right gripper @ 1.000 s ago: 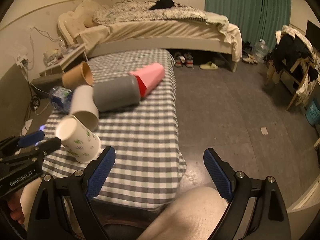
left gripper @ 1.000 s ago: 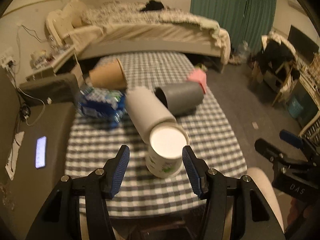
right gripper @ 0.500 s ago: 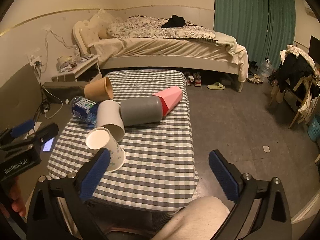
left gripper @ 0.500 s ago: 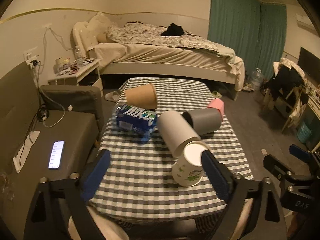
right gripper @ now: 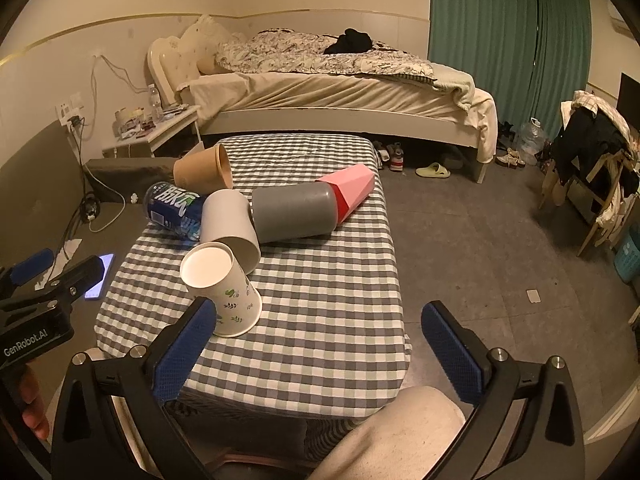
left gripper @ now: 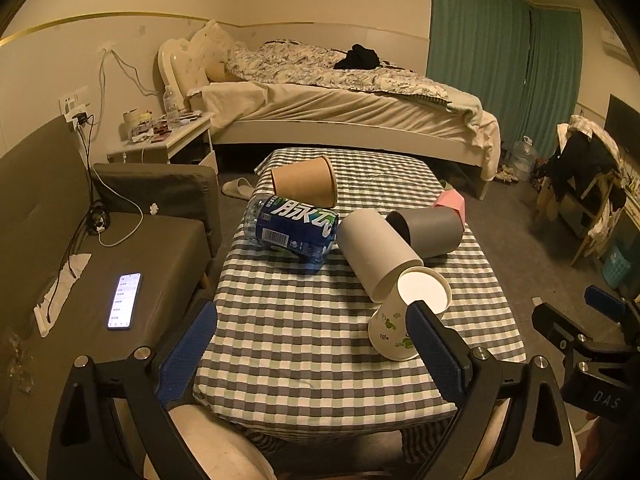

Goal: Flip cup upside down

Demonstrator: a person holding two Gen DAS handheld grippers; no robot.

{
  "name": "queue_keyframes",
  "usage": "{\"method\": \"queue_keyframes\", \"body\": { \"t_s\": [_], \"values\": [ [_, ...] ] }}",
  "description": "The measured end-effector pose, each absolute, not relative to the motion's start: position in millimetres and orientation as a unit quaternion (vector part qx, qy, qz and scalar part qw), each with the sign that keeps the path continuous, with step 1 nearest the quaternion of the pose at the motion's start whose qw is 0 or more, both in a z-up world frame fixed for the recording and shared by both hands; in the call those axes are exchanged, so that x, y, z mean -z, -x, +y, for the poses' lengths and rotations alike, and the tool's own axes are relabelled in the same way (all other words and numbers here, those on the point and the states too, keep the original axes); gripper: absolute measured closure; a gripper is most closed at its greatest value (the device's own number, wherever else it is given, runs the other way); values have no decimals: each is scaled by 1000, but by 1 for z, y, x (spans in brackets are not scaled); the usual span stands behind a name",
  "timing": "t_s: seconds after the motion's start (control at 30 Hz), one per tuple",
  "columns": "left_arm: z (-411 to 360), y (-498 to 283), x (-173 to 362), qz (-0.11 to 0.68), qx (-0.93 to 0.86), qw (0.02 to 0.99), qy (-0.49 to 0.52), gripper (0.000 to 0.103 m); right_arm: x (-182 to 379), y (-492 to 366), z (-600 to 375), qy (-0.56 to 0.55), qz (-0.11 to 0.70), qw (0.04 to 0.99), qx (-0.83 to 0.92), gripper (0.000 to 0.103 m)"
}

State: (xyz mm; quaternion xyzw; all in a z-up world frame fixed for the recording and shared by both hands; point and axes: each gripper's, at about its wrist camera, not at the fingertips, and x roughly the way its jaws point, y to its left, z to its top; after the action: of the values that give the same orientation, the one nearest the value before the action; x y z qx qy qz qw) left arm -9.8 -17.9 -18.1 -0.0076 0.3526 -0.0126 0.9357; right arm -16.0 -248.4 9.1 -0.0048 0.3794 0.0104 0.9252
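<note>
A white paper cup with green leaf print (left gripper: 394, 322) (right gripper: 224, 290) stands upside down on the checkered table (left gripper: 304, 340) (right gripper: 332, 300), its flat base up, leaning against a plain white cup (left gripper: 376, 250) (right gripper: 230, 226) that lies on its side. My left gripper (left gripper: 312, 354) is open and empty, drawn back above the table's near edge. My right gripper (right gripper: 320, 354) is open and empty over the near right edge. Each gripper shows in the other's view, the right one (left gripper: 592, 340) and the left one (right gripper: 36, 300).
A grey cup (left gripper: 430, 230), a pink cup (left gripper: 452, 202), a brown paper cup (left gripper: 304, 184) and a blue-labelled bottle (left gripper: 292, 228) lie on the table. A sofa with a lit phone (left gripper: 125, 300) is at left. A bed (left gripper: 344, 96) stands behind. My knees are below.
My left gripper opened wide and drew back and up from the leaf-print cup, which stays upside down on the table. My right gripper also pulled back, still open.
</note>
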Motion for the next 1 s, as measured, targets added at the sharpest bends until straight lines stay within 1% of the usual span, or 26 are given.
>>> {"method": "queue_keyframes", "body": {
  "t_s": [1.0],
  "values": [
    [-25, 16, 11, 339, 7, 941, -12, 5, -14, 19, -253, -4, 373, 928, -1, 0]
  ]
}}
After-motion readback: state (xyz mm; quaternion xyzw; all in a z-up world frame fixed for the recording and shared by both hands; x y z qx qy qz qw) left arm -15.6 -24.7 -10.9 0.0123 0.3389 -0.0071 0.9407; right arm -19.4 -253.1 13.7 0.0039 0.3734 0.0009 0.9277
